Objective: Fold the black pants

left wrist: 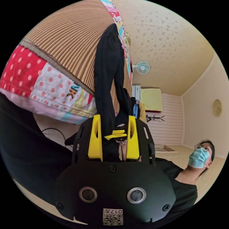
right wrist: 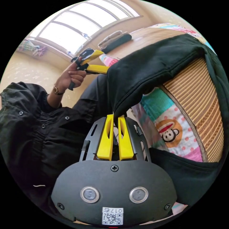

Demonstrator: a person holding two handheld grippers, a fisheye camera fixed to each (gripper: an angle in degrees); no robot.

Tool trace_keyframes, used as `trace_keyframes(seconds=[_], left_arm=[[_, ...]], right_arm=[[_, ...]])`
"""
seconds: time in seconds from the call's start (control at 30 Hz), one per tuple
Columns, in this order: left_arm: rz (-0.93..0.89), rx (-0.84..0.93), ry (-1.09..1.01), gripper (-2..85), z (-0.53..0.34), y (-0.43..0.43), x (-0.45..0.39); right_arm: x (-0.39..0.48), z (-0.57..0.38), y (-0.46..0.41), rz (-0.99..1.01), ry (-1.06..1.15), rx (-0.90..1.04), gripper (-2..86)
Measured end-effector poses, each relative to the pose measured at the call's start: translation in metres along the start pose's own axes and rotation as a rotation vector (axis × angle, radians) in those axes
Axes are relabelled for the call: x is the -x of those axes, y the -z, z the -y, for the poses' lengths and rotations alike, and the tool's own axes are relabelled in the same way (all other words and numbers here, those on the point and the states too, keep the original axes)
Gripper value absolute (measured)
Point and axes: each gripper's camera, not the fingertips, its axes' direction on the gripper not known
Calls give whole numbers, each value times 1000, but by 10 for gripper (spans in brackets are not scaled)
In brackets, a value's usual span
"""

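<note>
The black pants (left wrist: 107, 66) hang from the edge of a bed and run down between the spread yellow jaws of my left gripper (left wrist: 114, 117), which is open; the cloth lies against one jaw. Seen between those jaws, farther off, is my right gripper (left wrist: 116, 134). In the right gripper view, my right gripper (right wrist: 115, 117) is shut on an edge of the black pants (right wrist: 152, 64), which drape over the bed's corner. A hand holds my left gripper (right wrist: 105, 60) higher up, jaws apart, one jaw touching the cloth.
The bed has a striped straw mat (left wrist: 69, 40) over a patchwork quilt (left wrist: 47, 83). Folded clothes (right wrist: 114, 39) lie on the mat below a window (right wrist: 78, 26). A person in black (left wrist: 188, 188) stands close by. A fan (left wrist: 142, 67) and a wall rack (left wrist: 155, 117) lie beyond.
</note>
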Motion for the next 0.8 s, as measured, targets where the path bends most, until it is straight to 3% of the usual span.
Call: trace_keyframes(seconds=[0.13,0.27,0.47,0.6,0.8], left_arm=[[-81,-54,117,153,-15,3,62],[-190,-170,136,120,-30,29,101],[26,-249,-65,115,-39,41,76],[174,-10,-282,116,-29,-49,40],[212,387,-535,112,-48,-242,26]], right_arm=[[10,15,-16,-127,-44,21,40],[11,6,33,-203,-138,-163,57],[16,-65,151,-506,-458,-595,73],[9,-120,192,-649,-694,-755,78],[-23,-148,203,-522,-804,-739,90]])
